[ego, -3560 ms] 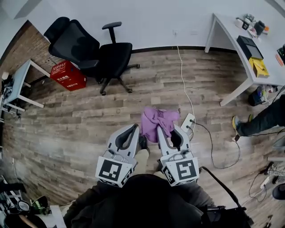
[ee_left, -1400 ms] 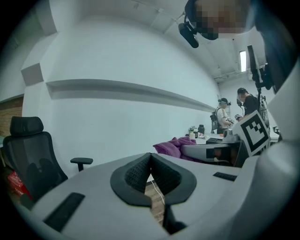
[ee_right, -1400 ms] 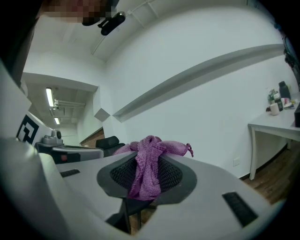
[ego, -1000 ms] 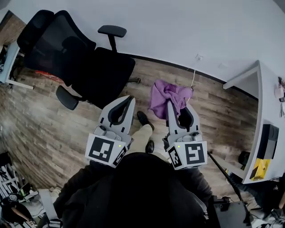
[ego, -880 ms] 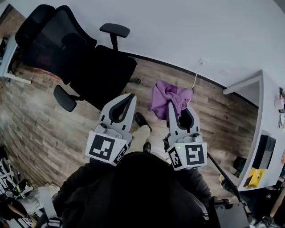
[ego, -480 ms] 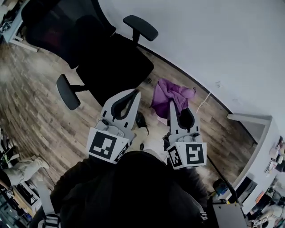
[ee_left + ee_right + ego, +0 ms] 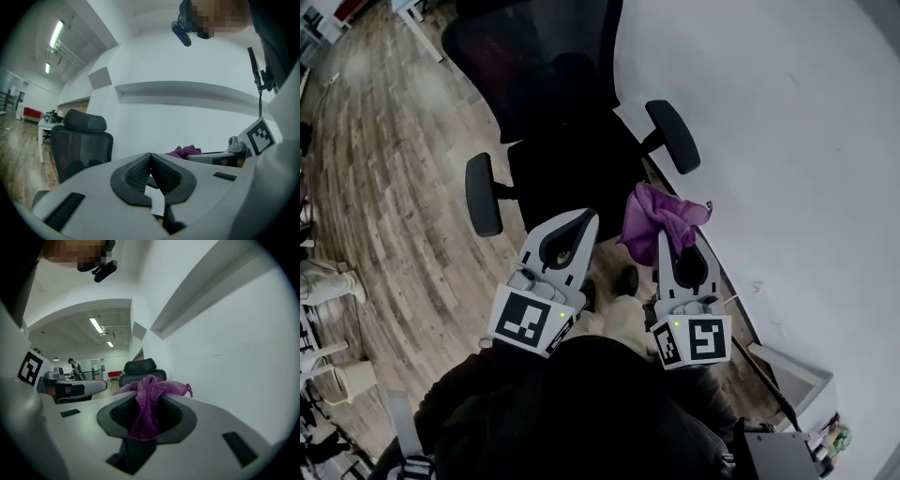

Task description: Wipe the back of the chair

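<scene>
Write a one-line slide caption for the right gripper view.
Right gripper shut on a purple cloth, pointing toward the black office chair beside a white wall.

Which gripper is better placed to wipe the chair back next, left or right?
Right, likely. The right gripper is shut on the cloth; the left gripper is shut on nothing. The chair stands ahead.

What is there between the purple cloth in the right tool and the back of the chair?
Only the chair's own seat, in the head view: it lies between the purple cloth in the right tool and the backrest.
</scene>
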`<state>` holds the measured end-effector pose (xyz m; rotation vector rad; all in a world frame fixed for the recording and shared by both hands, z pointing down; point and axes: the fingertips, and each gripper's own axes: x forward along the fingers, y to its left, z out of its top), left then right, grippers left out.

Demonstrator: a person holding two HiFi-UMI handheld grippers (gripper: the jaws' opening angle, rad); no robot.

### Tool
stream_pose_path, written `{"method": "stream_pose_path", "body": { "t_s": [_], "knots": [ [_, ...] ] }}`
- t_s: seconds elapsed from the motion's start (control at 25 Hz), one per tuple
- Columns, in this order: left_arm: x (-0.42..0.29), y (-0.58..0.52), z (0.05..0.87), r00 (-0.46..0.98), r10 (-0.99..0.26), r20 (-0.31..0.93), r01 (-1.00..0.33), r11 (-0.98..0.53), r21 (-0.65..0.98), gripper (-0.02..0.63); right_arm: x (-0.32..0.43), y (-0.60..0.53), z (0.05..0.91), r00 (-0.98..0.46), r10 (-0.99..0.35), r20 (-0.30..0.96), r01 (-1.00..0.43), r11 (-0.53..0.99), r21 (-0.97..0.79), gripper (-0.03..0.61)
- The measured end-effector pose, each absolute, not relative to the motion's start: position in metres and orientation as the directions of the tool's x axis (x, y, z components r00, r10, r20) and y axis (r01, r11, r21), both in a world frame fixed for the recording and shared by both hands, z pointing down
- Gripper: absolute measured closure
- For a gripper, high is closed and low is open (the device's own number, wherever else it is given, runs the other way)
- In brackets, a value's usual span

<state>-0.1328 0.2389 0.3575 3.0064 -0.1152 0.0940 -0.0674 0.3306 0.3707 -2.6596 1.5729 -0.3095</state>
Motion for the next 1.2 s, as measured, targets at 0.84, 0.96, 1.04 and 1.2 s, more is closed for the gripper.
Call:
{"method": "stream_pose_path", "body": {
  "t_s": [0.84, 0.96, 1.04, 1.2],
  "knots": [
    [-0.071, 0.126, 0.31, 0.761, -0.648, 0.032, -0.648, -0.76, 0.049, 0.607, 0.031, 0.149, 0.331, -0.157, -0.986, 0.052, -0.975, 0.146, -0.166, 0.479],
    [-0.056, 0.126, 0.307, 0.754, -0.655, 0.043, -0.657, -0.753, 0.044, 0.607, 0.045, 0.143, 0.326, -0.173, -0.984, 0.043, -0.971, 0.163, -0.175, 0.479],
    [-0.048, 0.121, 0.307, 0.75, -0.66, 0.05, -0.661, -0.749, 0.035, 0.607, 0.053, 0.135, 0.325, -0.181, -0.983, 0.038, -0.968, 0.171, -0.182, 0.479],
    [-0.046, 0.101, 0.31, 0.728, -0.682, 0.064, -0.685, -0.728, 0.036, 0.607, 0.057, 0.113, 0.329, -0.205, -0.978, 0.044, -0.961, 0.193, -0.196, 0.479]
  ]
}}
